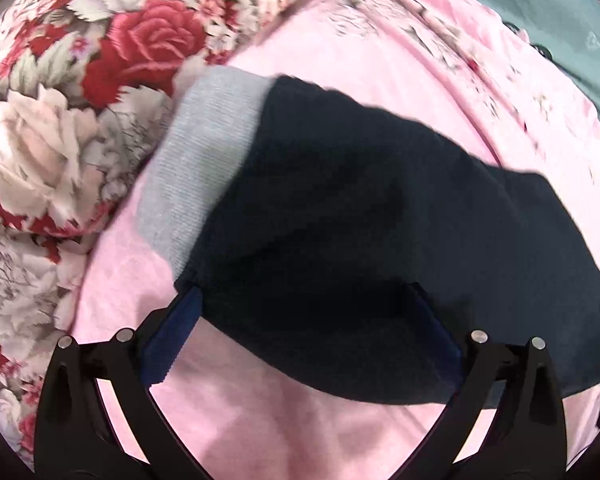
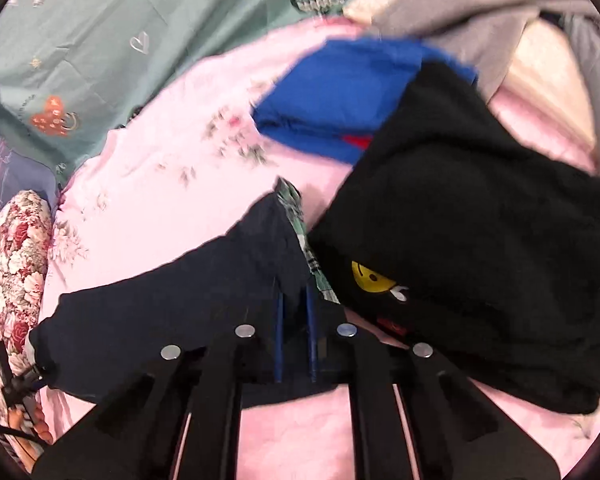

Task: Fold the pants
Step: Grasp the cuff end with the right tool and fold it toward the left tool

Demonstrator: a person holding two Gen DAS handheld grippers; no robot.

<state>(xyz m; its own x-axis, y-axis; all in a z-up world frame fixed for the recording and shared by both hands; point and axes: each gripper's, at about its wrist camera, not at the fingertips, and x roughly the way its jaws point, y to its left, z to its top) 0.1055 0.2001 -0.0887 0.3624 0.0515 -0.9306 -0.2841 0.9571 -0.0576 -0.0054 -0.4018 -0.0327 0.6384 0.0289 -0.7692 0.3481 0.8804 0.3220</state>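
Dark navy pants [image 1: 340, 208] with a grey ribbed cuff [image 1: 196, 164] lie on a pink sheet [image 1: 300, 432]. My left gripper [image 1: 304, 292] is open, its blue-padded fingers [image 1: 172, 340] wide apart with the pants' near edge lying between and over them. In the right wrist view the same pants [image 2: 172, 308] stretch to the left. My right gripper [image 2: 296, 300] is shut on the pants' edge, with dark cloth pinched between its blue pads [image 2: 278, 336]. A green plaid lining [image 2: 300, 220] shows at that end.
A floral pillow [image 1: 80, 100] lies left of the pants and also shows in the right wrist view [image 2: 16, 264]. A black garment with a yellow smiley [image 2: 480, 240], a folded blue garment [image 2: 340, 100] and grey clothing [image 2: 480, 20] lie right. A teal blanket [image 2: 100, 40] lies beyond.
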